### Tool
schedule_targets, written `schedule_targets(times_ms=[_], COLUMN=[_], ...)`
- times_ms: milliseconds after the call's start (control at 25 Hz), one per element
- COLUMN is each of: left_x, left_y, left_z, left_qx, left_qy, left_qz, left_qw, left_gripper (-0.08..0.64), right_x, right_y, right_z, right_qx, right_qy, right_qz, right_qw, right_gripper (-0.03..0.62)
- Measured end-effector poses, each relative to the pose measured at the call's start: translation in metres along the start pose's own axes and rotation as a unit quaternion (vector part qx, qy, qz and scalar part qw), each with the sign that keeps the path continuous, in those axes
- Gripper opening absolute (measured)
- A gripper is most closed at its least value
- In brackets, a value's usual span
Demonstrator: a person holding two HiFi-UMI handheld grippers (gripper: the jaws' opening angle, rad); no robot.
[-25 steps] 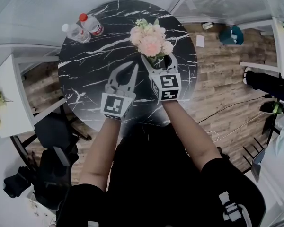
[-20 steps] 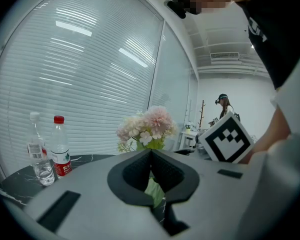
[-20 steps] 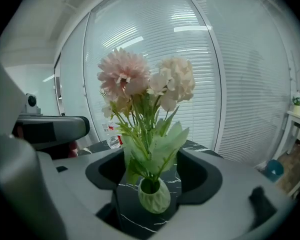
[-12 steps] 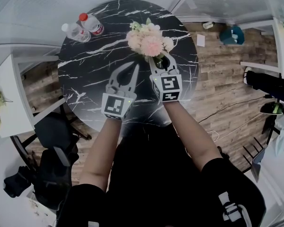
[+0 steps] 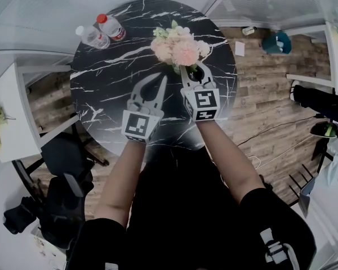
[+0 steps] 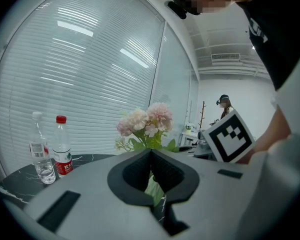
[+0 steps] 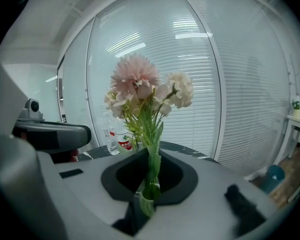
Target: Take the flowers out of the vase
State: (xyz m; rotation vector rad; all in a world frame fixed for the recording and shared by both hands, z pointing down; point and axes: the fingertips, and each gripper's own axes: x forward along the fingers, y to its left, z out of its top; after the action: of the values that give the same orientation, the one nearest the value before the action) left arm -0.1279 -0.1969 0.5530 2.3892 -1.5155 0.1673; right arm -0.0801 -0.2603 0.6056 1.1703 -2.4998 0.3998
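Black, white-veined marble forms the round table (image 5: pixel 101 94) beneath both grippers, and nearest the person the left gripper (image 5: pixel 159 79) is held over it with its jaws clenched together on nothing. Just to its right, the right gripper (image 7: pixel 150 154) has just been closing its jaws, which now pinch the green stems of the flowers (image 7: pixel 140 86) right above the rim of the glass vase (image 7: pixel 146 201), the pink and cream blooms standing upright over the jaws. Farther back, a red-capped bottle (image 5: pixel 110 28) and a clear bottle (image 5: pixel 92 37) stand side by side near the table's far left edge, with white blinds (image 7: pixel 230 84) behind.
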Motion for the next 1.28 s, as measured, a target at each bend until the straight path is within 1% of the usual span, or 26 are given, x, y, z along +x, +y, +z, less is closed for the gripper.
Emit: schedule_targets(times_ms=[520,840,1160,1280], left_x=[-0.005,-0.009,-0.014,-0.017], left_y=[-0.005,-0.014,-0.029,-0.035], left_z=[0.024,0.042,0.07,0.078], left_qx=[0.008,0.02,0.031,0.035], left_qy=[-0.016,-0.03,-0.053,-0.053], left_qz=[0.006,0.007,0.002,0.0], left_qw=[0.9998,0.9993,0.9981,0.998], left_gripper=[0.012,0.012,0.012,0.012], right_x=[-0.017,-0.036,-0.059,-0.068], right_y=[0.0,-0.002,-0.005,-0.005], right_z=[0.035,0.057,0.086,0.096], right_qx=[-0.002,-0.006,-0.009,-0.011], right_qy=[-0.035,-0.056,-0.077,-0.083], right_qz=[0.003,0.004,0.002,0.001], right_qw=[0.999,0.998,0.997,0.996], right_gripper=[0.044,0.043,0.043,0.043])
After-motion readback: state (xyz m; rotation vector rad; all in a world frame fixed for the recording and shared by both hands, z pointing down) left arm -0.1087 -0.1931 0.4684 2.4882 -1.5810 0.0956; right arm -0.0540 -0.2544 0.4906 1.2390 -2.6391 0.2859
